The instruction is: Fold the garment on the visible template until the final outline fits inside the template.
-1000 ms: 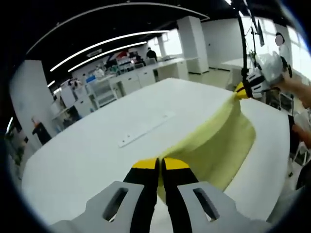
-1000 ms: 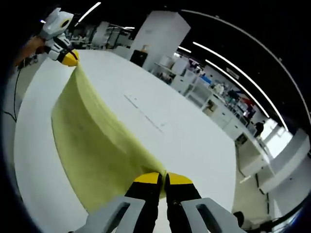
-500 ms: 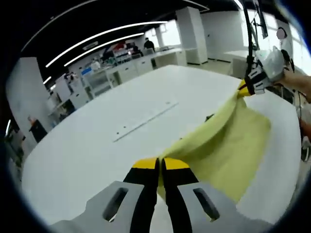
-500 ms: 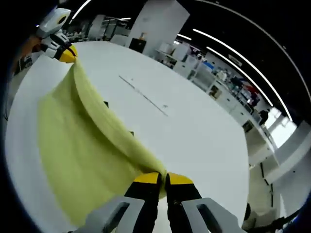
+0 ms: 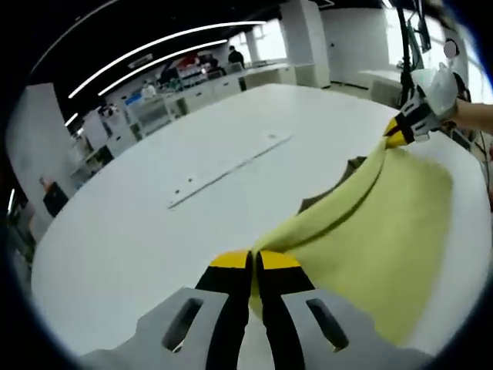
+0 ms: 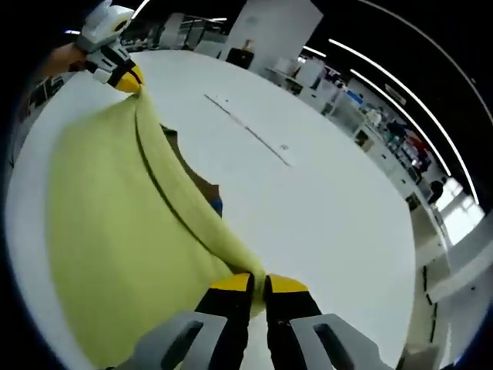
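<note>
Over table (image 5: pixel 139 223), both grippers (jaws closed) pinch garment (image 5: pixel 370 239).

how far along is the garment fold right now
Done: both grippers have the yellow garment pinched at opposite ends of one edge, the left gripper in its own view, the right gripper in its.

In hand: that edge is held taut above the white table, the cloth hanging below it, something brown showing beneath.

Left: laying it down folded; no finished fold or fitted outline shows yet.

The yellow garment (image 5: pixel 362 231) drapes over a dark thing (image 6: pixel 202 185) on the counter (image 5: pixel 154 223), hiding most of it; what it is can't be told
</note>
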The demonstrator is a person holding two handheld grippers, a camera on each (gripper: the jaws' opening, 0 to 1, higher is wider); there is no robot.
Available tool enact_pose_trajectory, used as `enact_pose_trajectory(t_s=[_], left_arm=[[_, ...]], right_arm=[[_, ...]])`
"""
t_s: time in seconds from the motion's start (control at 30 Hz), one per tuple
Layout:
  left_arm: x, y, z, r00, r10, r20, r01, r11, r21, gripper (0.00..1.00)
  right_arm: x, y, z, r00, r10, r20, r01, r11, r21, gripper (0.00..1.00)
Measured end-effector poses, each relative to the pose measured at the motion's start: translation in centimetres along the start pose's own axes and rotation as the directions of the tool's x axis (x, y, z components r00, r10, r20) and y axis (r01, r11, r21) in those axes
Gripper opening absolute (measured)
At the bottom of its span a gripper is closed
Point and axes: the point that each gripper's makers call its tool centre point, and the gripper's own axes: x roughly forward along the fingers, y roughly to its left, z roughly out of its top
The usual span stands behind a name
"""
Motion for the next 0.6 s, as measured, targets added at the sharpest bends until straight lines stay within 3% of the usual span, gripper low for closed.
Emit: enact_pose_trajectory(t_s=[0.37, 0.6], left_arm=[[1.5, 0.0, -1.4, 0.999, -0.032, -0.033, 0.034, 0.998, 0.060, 0.01], [0.8, -0.5, -1.7, 0.994, -0.104, -0.021, 0.106, 0.991, 0.083, 0.05]], right_arm=[[1.0, -0.5, -0.5, 0.997, 0.064, 0.038, -0.067, 0.994, 0.083, 0.10], [-0.1, -0.1, -0.9, 0.994, 0.106, 0.035, -0.107, 0.994, 0.012, 0.21]])
